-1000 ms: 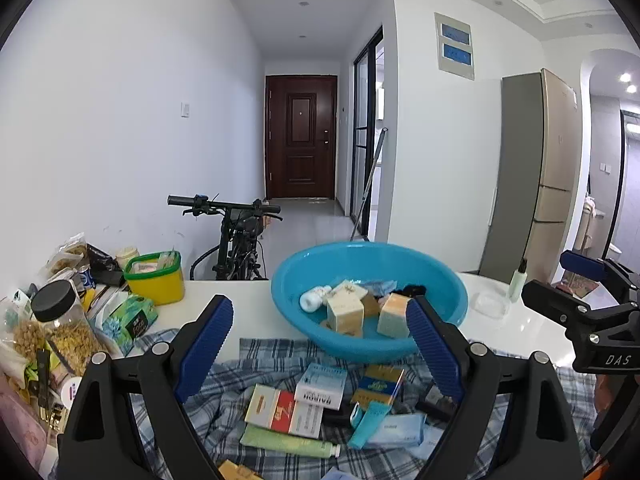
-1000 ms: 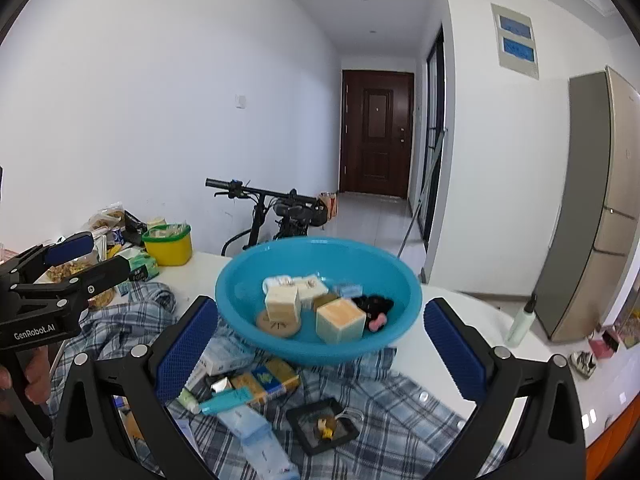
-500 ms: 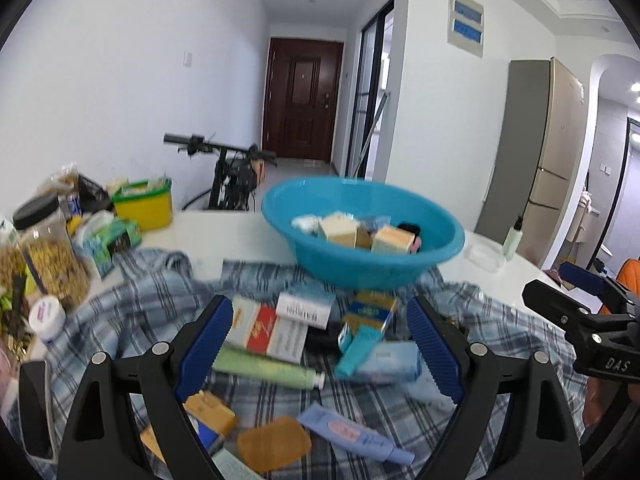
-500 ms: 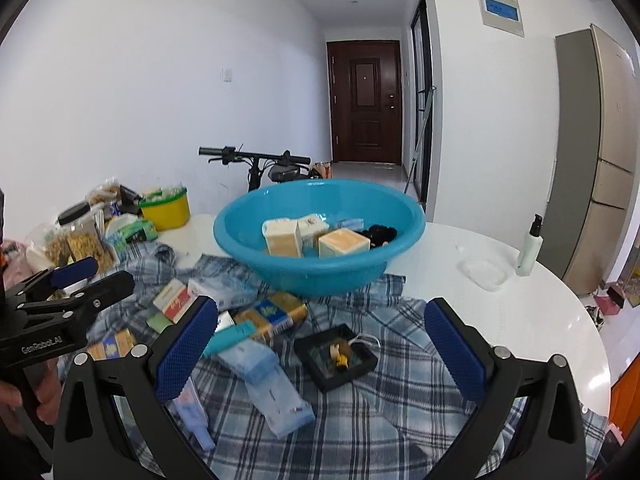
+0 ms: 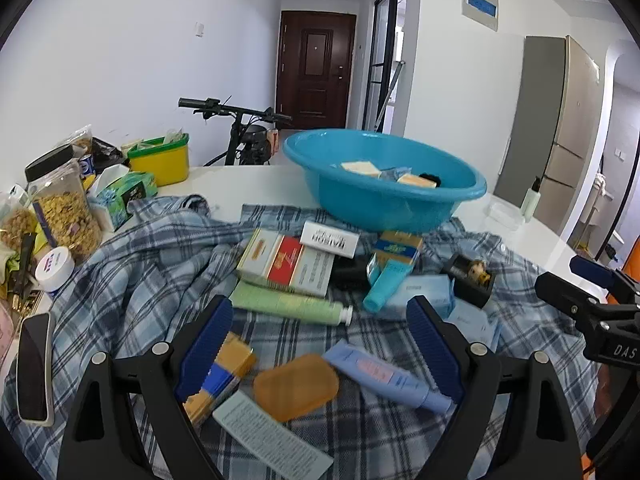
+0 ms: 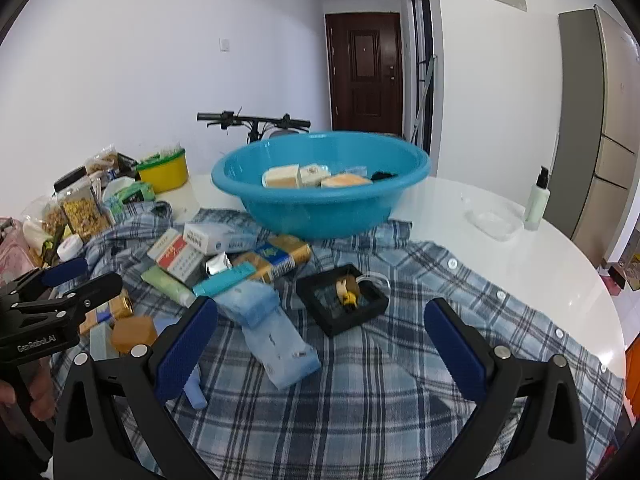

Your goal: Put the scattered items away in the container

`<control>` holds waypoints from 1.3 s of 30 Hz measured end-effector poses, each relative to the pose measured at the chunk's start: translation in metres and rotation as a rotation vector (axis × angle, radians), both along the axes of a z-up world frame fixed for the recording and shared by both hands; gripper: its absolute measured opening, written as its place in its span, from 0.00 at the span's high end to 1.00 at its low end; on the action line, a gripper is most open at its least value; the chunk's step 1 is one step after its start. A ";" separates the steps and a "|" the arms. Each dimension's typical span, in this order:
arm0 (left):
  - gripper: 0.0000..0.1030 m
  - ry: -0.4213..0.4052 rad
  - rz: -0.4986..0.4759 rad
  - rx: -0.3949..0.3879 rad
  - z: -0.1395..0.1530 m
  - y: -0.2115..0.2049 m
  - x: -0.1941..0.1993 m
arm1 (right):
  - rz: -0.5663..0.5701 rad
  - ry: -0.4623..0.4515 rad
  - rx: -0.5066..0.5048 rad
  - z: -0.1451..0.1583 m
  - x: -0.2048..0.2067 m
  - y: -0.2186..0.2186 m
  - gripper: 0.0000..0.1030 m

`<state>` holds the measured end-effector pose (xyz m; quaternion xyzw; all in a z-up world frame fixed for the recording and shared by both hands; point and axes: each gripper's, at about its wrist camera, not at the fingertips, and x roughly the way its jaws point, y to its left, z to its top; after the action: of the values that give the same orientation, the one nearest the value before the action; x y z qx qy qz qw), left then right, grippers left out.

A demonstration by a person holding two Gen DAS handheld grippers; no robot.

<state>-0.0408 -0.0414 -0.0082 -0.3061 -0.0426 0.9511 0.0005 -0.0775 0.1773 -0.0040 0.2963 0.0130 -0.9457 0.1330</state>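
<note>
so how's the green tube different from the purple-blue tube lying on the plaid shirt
The green tube is pale green with a white cap and lies past the left gripper's fingertips; the purple-blue tube carries a pink label and lies nearer, between the fingers. The green tube's cap points right, toward the teal tube; the purple-blue one slants down-right. Both lie flat, outside the basin.

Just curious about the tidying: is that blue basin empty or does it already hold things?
Partly filled: the blue basin already holds several soap-like blocks and a dark item.

Left claw (image 5: 320, 344): black plastic frame, ribbed blue pads (image 5: 206, 344), silver screws behind pads. Right claw (image 6: 320, 350): same build, white "DAS" lettering on side; left's reads "GenRobot.AI".
</note>
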 end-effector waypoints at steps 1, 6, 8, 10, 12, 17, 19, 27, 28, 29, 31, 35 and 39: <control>0.12 -0.006 0.000 -0.002 -0.002 0.000 0.002 | 0.001 -0.005 0.001 -0.002 0.001 0.000 0.00; 0.12 -0.050 -0.003 -0.025 -0.016 0.003 0.006 | 0.002 -0.033 -0.015 -0.011 0.002 0.003 0.00; 0.12 -0.066 -0.006 -0.032 -0.020 0.004 0.008 | 0.005 -0.047 -0.019 -0.013 0.003 0.003 0.00; 0.12 -0.077 -0.008 -0.040 -0.024 0.006 0.009 | 0.005 -0.057 -0.018 -0.017 0.004 0.003 0.00; 0.12 -0.091 -0.007 -0.051 -0.027 0.007 0.010 | 0.002 -0.067 -0.021 -0.019 0.005 0.004 0.00; 0.12 -0.128 -0.001 -0.048 -0.036 0.003 0.010 | -0.009 -0.090 -0.042 -0.025 0.004 0.010 0.00; 0.12 -0.142 0.003 -0.044 -0.039 0.002 0.009 | -0.012 -0.108 -0.051 -0.027 0.002 0.012 0.00; 0.12 -0.203 0.036 -0.041 -0.051 -0.010 0.009 | -0.012 -0.125 -0.031 -0.027 0.004 0.013 0.00; 0.12 -0.219 0.039 -0.040 -0.053 -0.011 0.009 | -0.011 -0.126 -0.032 -0.027 0.004 0.013 0.00; 0.12 -0.224 0.044 -0.047 -0.055 -0.012 0.009 | -0.009 -0.128 -0.036 -0.027 0.004 0.013 0.00; 0.12 -0.225 0.036 -0.060 -0.056 -0.011 0.011 | -0.004 -0.132 -0.037 -0.028 0.004 0.011 0.00; 0.12 -0.243 0.005 -0.071 -0.056 -0.011 0.013 | 0.010 -0.143 -0.026 -0.030 0.005 0.007 0.00; 0.12 -0.281 0.006 -0.041 -0.059 -0.017 0.015 | 0.017 -0.140 -0.020 -0.029 0.006 0.005 0.00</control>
<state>-0.0254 -0.0583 -0.0667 -0.4361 -0.0239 0.8994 -0.0144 -0.0712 0.1820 -0.0326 0.3600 -0.0032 -0.9217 0.1446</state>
